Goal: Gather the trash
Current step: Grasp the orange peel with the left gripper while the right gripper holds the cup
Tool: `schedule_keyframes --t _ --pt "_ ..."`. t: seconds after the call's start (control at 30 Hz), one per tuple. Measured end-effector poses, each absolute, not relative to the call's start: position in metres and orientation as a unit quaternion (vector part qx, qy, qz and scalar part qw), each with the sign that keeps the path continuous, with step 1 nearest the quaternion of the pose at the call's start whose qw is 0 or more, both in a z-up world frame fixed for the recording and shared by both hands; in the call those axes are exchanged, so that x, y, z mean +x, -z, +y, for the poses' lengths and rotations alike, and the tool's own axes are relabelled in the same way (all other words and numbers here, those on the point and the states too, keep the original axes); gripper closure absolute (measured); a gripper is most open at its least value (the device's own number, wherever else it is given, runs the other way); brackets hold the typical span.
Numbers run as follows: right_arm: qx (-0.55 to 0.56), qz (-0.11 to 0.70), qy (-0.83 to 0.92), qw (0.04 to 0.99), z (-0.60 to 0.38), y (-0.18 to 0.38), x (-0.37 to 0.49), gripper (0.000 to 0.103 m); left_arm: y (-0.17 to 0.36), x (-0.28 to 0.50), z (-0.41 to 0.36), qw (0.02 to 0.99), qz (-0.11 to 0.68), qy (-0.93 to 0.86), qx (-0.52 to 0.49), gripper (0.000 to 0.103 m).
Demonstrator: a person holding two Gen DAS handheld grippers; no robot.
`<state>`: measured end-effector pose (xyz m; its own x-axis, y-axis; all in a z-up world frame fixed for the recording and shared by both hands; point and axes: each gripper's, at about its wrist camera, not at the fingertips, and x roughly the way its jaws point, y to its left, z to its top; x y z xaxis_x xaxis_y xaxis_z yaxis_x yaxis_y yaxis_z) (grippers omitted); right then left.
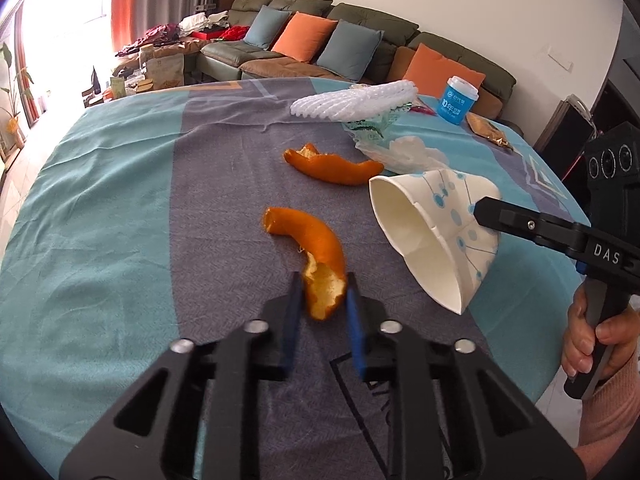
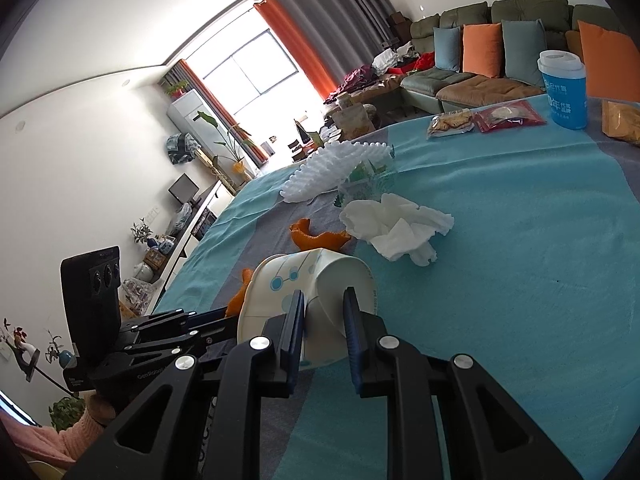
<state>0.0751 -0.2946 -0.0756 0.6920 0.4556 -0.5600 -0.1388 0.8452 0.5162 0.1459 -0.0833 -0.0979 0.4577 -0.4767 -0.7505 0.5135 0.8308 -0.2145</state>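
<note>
A curved orange peel (image 1: 316, 240) lies on the tablecloth, its near end between the blue pads of my left gripper (image 1: 323, 296); the pads stand slightly apart from it, so the gripper is open. My right gripper (image 2: 323, 312) is shut on a squashed white paper cup (image 2: 316, 280) with blue dots. In the left wrist view that paper cup (image 1: 432, 240) hangs at the right with its mouth facing left, and the right gripper (image 1: 486, 210) grips its base. A second orange peel (image 1: 332, 166) lies farther back.
Behind the peels lie a crumpled tissue (image 2: 396, 224), a white foam net (image 1: 356, 100) and a green-printed plastic wrapper (image 1: 372, 126). A blue lidded cup (image 2: 564, 88) and snack packets (image 2: 450, 122) stand at the far edge of the round table (image 1: 100, 200). A sofa stands beyond.
</note>
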Motion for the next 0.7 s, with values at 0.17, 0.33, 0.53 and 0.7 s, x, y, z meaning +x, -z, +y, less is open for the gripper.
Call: schedule_keyframes --t 0.17,0.33,0.53,0.7 --pt "0.225 0.355 -0.171 0.891 -0.292 0.076 0.075 0.085 0.096 0.144 -0.081 0.859 0.427 0.283 0.025 0.089" --pt "0.223 0.354 -0.182 0.890 -0.284 0.075 0.076 0.085 0.089 0.137 -0.074 0.866 0.415 0.276 0.032 0.089" --pt "0.222 0.351 -0.195 0.888 -0.274 0.071 0.078 0.085 0.078 0.128 -0.059 0.875 0.402 0.267 0.035 0.090" --pt "0.221 0.350 -0.208 0.886 -0.262 0.068 0.080 0.085 0.071 0.121 -0.042 0.881 0.395 0.258 0.030 0.090"
